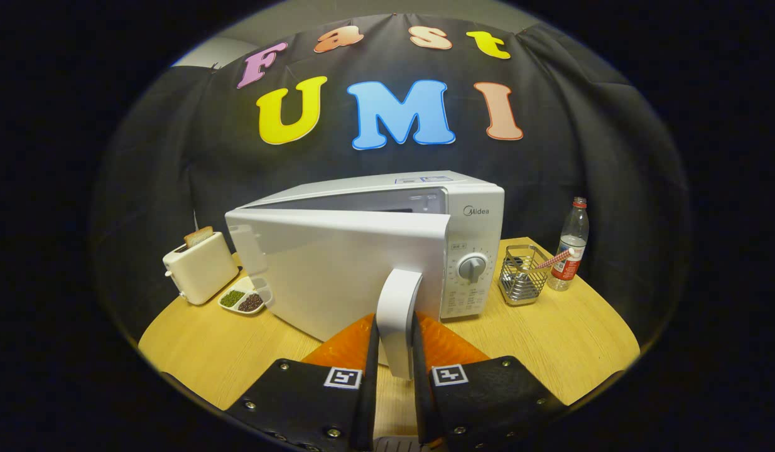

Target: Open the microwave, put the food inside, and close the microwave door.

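Gripper view: the gripper [395,342] has both fingers pressed on the upright door handle [397,307] of the microwave [469,207], jaws narrow around it. The door [337,263] stands partly open, hinged at its far edge beside the toaster [199,267]. A divided dish of food [242,300] lies between toaster and door. The pull should probably follow the door's arc, keeping the grip square so the handle does not slip.
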Demonstrator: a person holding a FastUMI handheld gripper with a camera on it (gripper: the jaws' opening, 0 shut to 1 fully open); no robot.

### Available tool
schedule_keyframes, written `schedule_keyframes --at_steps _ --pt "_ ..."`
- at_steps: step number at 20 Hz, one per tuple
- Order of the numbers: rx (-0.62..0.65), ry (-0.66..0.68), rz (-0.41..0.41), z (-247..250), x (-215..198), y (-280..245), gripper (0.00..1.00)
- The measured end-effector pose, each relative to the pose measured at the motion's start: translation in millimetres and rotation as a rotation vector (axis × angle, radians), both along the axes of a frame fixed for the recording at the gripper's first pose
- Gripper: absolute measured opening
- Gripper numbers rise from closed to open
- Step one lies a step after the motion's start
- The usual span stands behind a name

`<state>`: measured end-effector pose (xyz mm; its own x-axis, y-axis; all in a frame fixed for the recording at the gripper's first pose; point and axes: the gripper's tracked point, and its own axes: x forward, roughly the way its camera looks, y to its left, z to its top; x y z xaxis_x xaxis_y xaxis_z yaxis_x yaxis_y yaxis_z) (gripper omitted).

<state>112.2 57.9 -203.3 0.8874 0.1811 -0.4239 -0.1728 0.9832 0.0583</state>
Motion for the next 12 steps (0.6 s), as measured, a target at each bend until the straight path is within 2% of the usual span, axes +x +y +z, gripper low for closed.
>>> schedule_keyframes --at_steps 12 --pt "-0.023 0.022 0.112 -4 -98 76 0.26"
